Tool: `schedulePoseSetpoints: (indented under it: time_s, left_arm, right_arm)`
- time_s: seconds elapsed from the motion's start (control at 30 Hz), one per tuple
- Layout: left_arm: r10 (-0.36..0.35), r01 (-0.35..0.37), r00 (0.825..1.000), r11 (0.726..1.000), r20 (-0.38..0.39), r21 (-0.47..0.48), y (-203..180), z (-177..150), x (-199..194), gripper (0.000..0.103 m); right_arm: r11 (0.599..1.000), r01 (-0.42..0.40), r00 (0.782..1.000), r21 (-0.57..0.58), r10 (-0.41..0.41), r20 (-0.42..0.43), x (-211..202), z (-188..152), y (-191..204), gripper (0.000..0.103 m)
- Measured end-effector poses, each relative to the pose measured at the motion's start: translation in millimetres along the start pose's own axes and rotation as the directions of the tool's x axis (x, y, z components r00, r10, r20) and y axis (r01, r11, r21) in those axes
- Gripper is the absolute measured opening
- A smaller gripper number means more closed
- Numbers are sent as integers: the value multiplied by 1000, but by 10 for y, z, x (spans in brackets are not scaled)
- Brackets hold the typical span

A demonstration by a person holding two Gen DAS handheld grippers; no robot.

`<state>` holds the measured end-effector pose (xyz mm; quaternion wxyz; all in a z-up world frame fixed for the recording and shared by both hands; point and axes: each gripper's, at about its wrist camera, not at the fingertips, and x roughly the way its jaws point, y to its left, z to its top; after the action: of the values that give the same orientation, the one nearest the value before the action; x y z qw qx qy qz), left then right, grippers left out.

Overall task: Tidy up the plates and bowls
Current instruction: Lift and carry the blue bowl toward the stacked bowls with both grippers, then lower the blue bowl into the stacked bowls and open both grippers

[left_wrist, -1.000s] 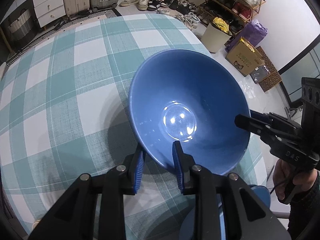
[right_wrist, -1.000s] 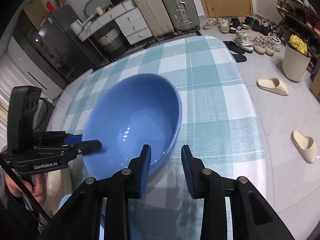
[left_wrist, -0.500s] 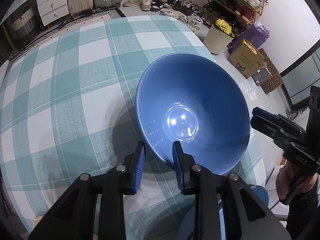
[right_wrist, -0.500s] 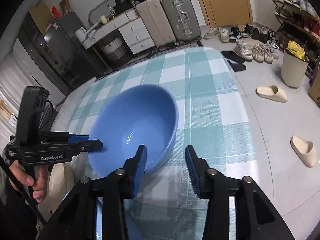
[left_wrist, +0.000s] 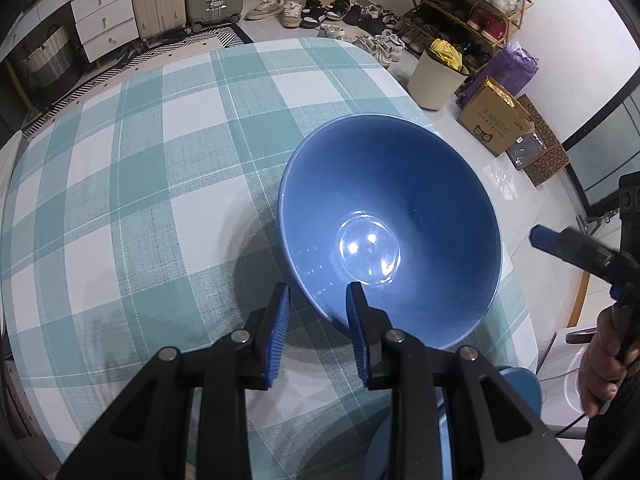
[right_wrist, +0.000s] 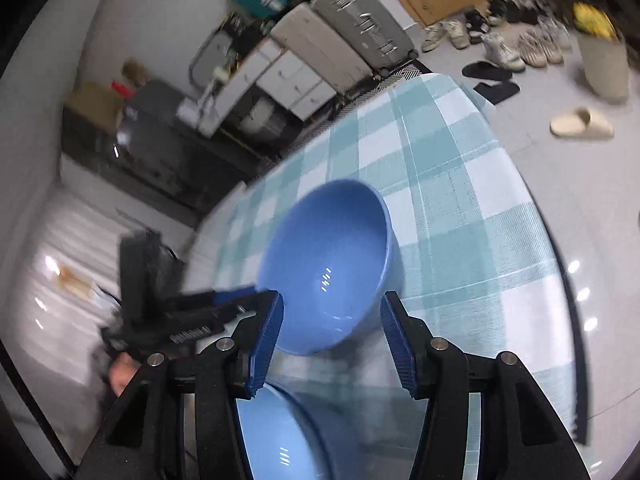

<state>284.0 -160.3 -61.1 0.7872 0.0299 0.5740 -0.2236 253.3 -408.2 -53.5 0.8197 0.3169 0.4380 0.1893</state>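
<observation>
My left gripper (left_wrist: 316, 308) stays clamped on the near rim of the big blue bowl (left_wrist: 390, 224), one pad outside the wall and one inside, just as it was a second ago. My right gripper (right_wrist: 332, 320) has let go: a second ago its pads sat at the bowl's rim, and now its jaws are opening, with nothing pressed between them, and the bowl only seen through the gap beyond. From the left wrist camera, the right gripper's blue fingertip (left_wrist: 542, 237) is now clear of the bowl's right edge, well off the rim it was touching earlier. The bowl itself has hardly shifted; it is tilted, its far side near the checked tablecloth (left_wrist: 160, 168) and its near side up in my left grip. The right wrist view is blurred and rolled compared with the earlier frame. Under the bowl's near side, right below my right gripper, is a second blue bowl (right_wrist: 280, 440). My right hand (left_wrist: 604, 356) grips its handle out beyond the bowl's right edge.
</observation>
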Motion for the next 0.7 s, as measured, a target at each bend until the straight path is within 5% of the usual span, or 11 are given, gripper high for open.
schedulePoseSetpoints:
  time_s: [0.27, 0.53, 0.7]
  left_arm:
    - [-7, 8, 1000, 1000, 15, -16, 67, -67, -125, 37]
    - [8, -7, 999, 1000, 45, -23, 91, -279, -423, 38]
    - [5, -4, 996, 1000, 94, -9, 49, -410, -692, 51]
  right_arm:
    - [959, -261, 965, 111, 260, 23, -347, -64, 211, 52]
    - [983, -185, 977, 1, 183, 108, -1089, -447, 1158, 52]
    - [994, -111, 982, -6, 110, 152, -1458, -644, 1547, 52]
